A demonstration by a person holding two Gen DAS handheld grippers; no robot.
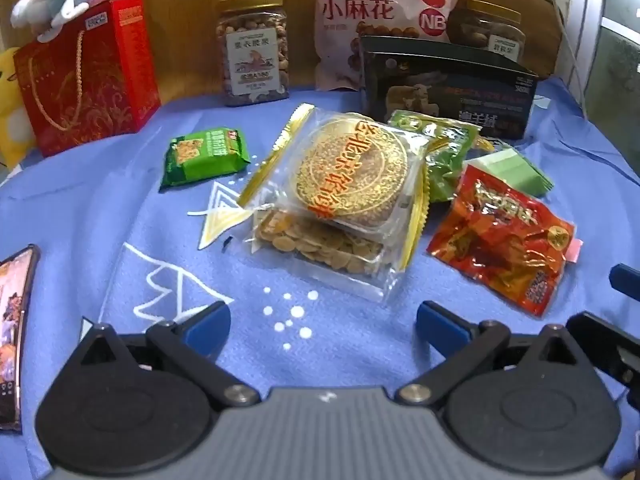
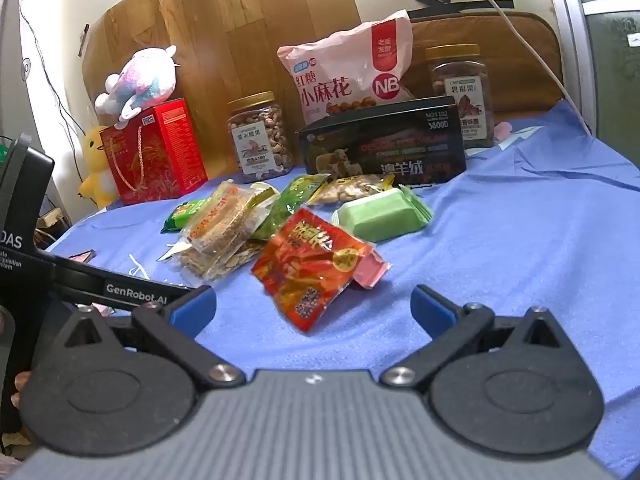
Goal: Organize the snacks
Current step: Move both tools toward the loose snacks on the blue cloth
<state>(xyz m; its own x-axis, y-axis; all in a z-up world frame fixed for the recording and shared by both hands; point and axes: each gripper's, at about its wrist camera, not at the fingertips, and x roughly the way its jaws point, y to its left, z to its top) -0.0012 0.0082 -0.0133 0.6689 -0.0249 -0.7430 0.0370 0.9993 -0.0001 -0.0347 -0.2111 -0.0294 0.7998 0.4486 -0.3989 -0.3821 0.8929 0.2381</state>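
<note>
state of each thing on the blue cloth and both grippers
left gripper: open, empty
right gripper: open, empty
mooncake pack: sealed, stacked on the seed brittle pack
red snack packet: sealed, lying flat
left nut jar: upright, lid on
black box: closed

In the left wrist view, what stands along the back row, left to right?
Red gift box → nut jar → pink snack bag → black box. A second jar sits behind that box, so I leave it out.
</note>
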